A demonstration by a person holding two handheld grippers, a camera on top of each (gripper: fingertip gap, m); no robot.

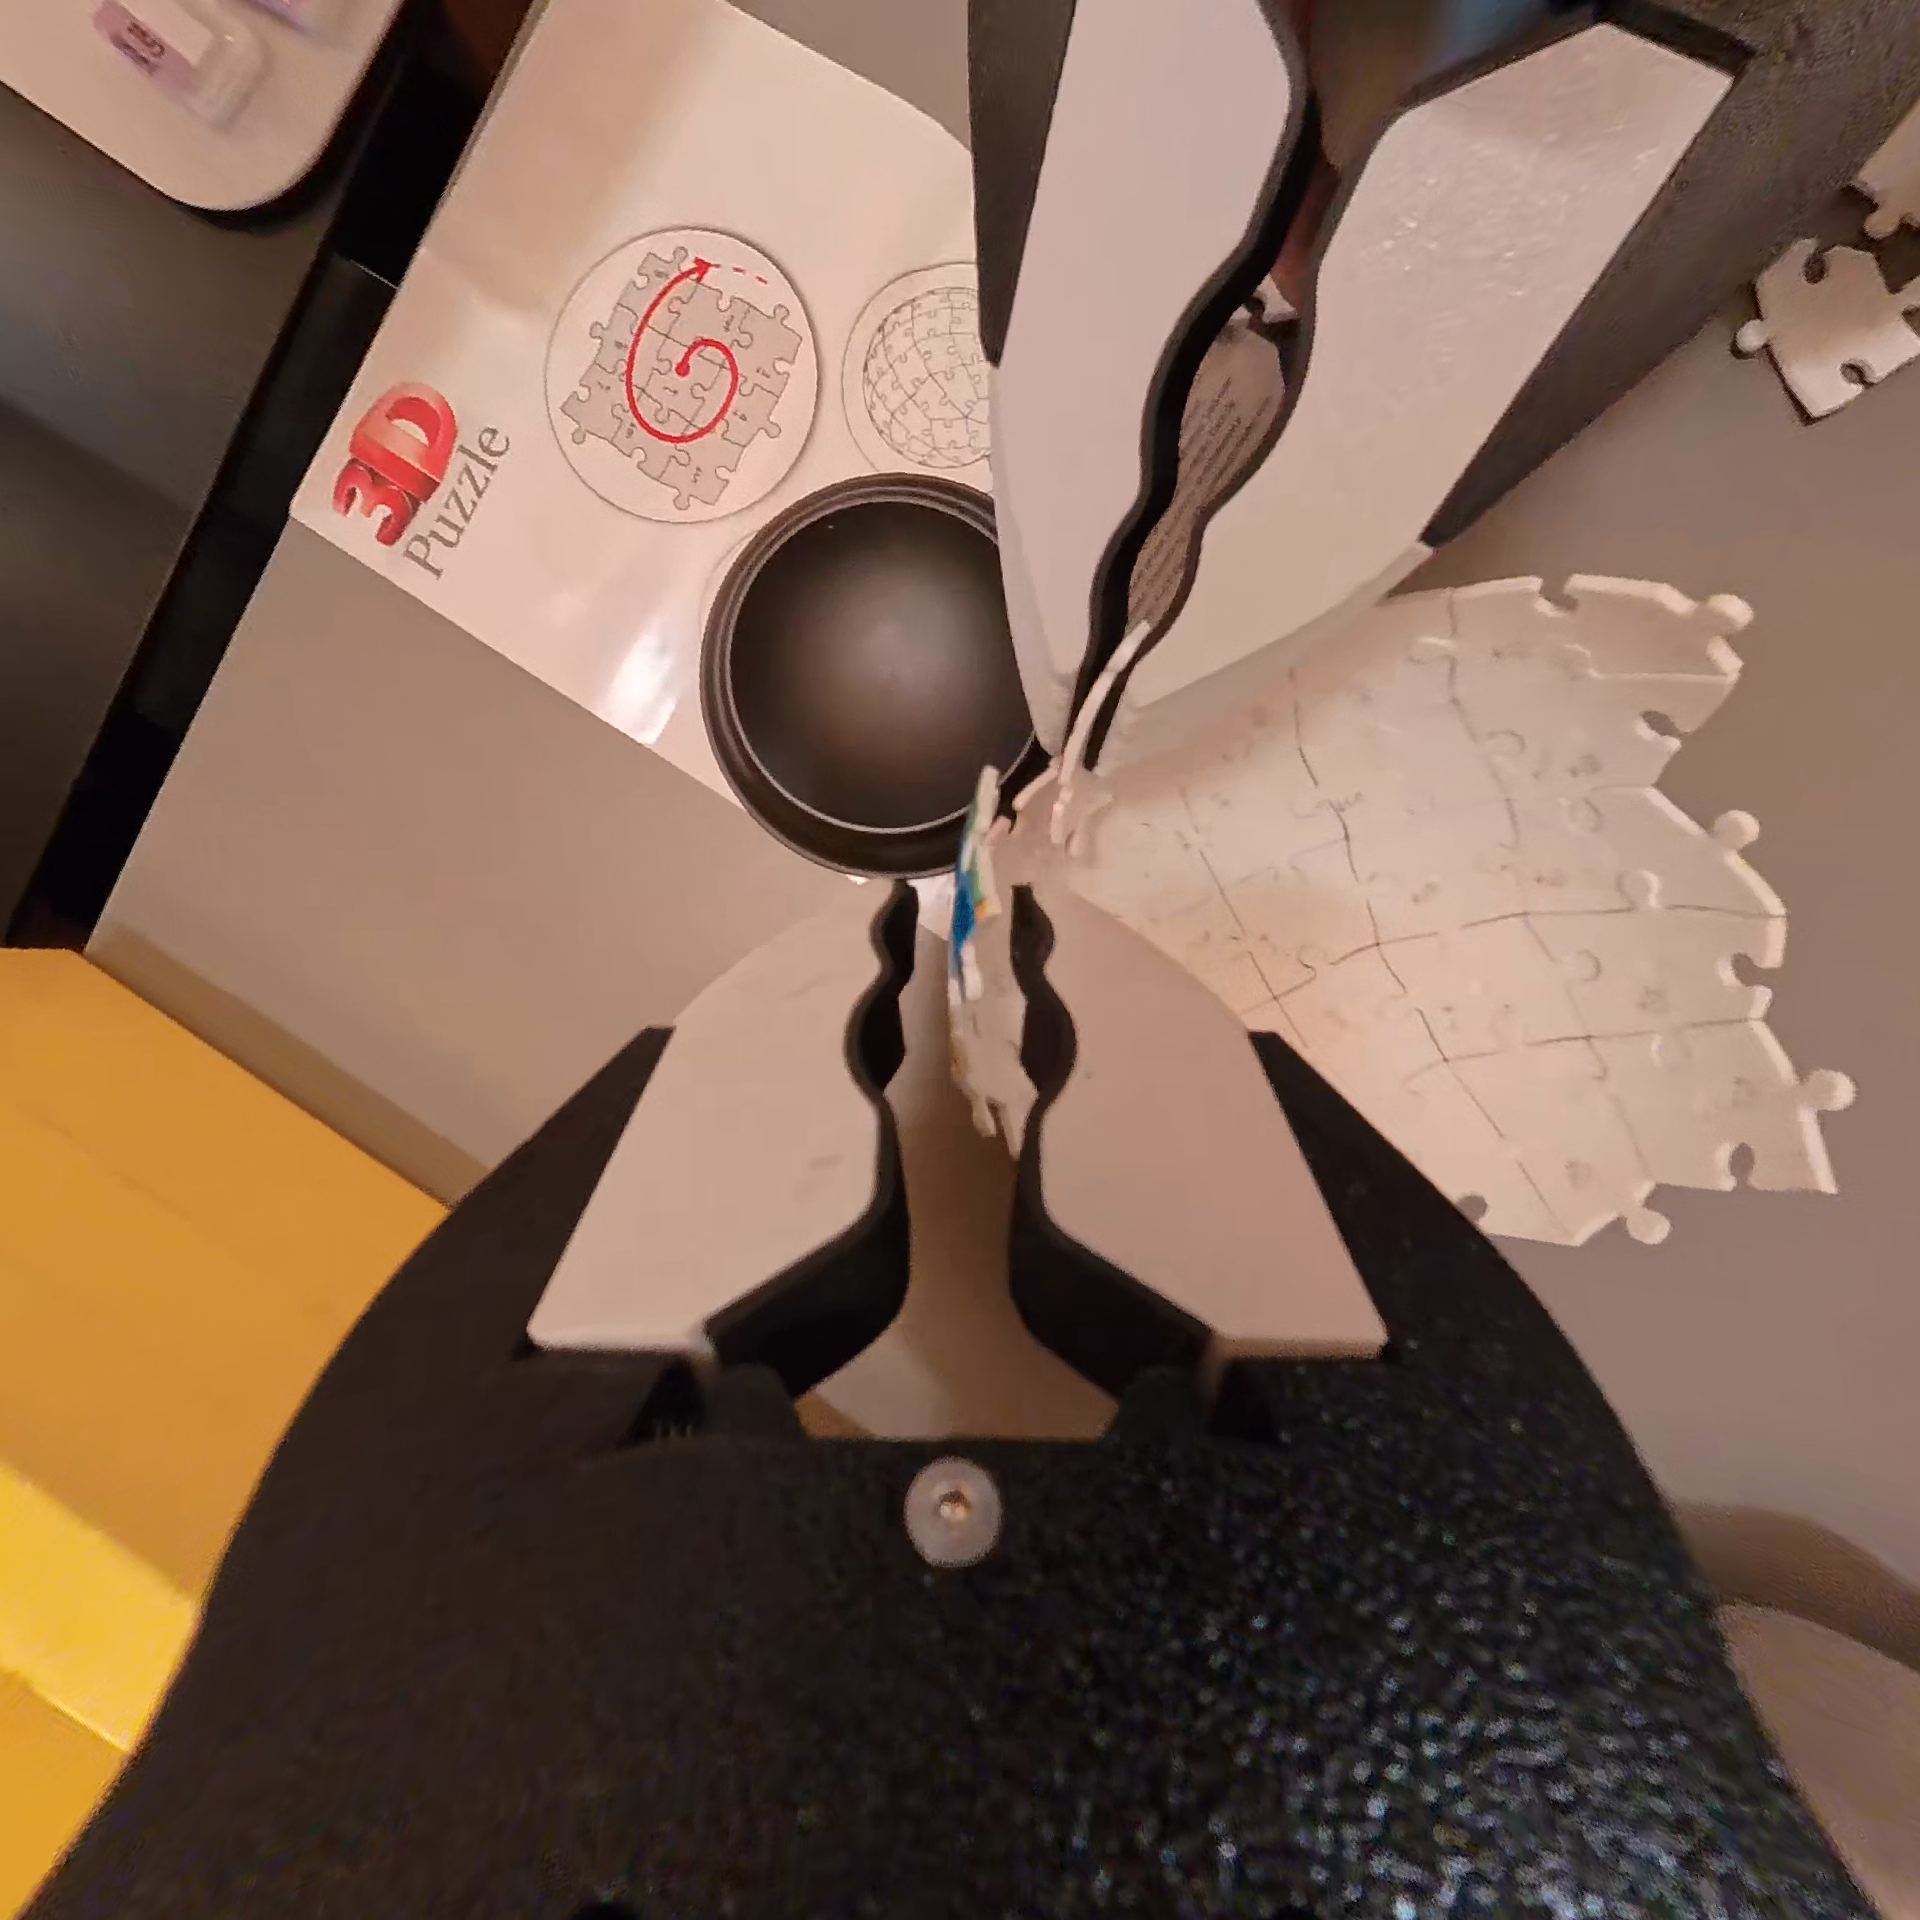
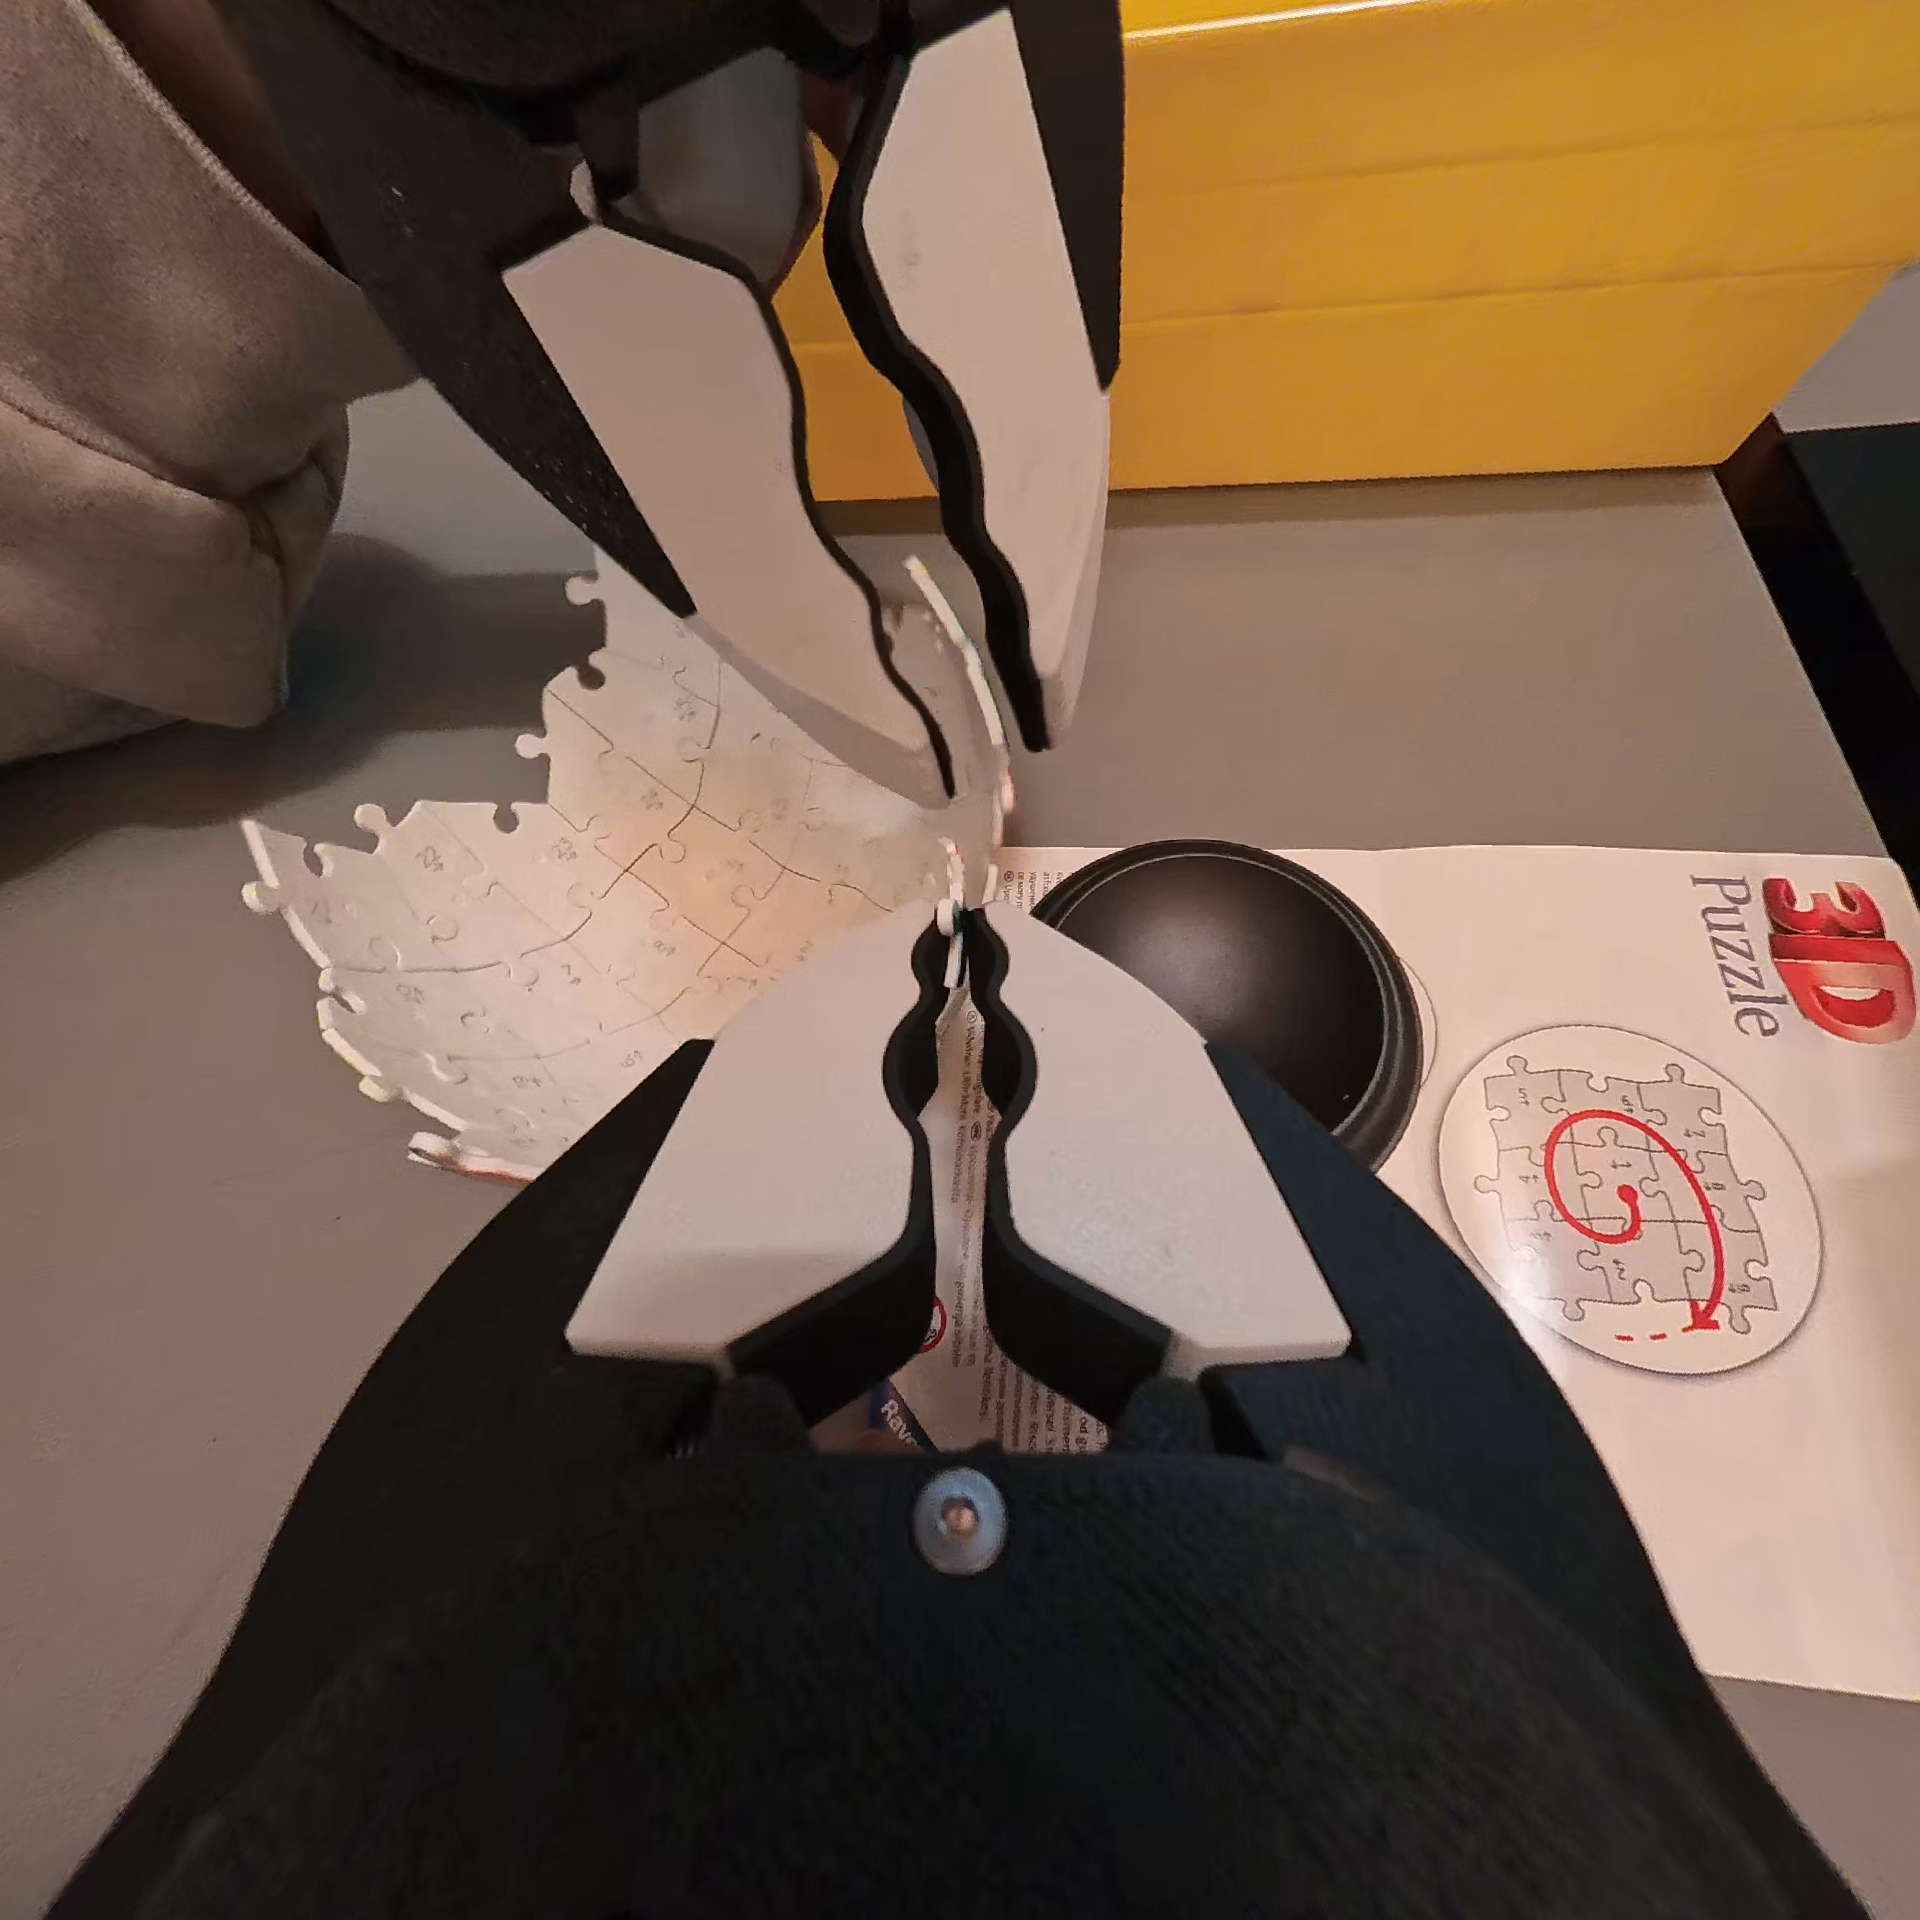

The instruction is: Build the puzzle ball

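Observation:
A partly built white puzzle shell (image 1: 1455,883) is curved like a bowl, its inner side showing; it also shows in the right wrist view (image 2: 623,914). My left gripper (image 1: 961,914) has its jaws narrowly apart around the shell's rim, holding it; it reaches down from above in the right wrist view (image 2: 992,764). My right gripper (image 2: 956,925) is shut on a single puzzle piece (image 2: 951,951) and holds it against the shell's rim, just beside the left gripper's tips. In the left wrist view the right gripper (image 1: 1075,727) comes from the top with the piece (image 1: 1117,665) in it.
A black round stand (image 1: 873,686) sits on a white instruction sheet (image 1: 644,135) on the grey table (image 1: 468,831). A yellow box (image 2: 1455,260) stands to one side. Loose white pieces (image 1: 1829,322) lie at the far right. A grey sleeve (image 2: 135,416) is at the left. The tips of both grippers are at nearly the same place.

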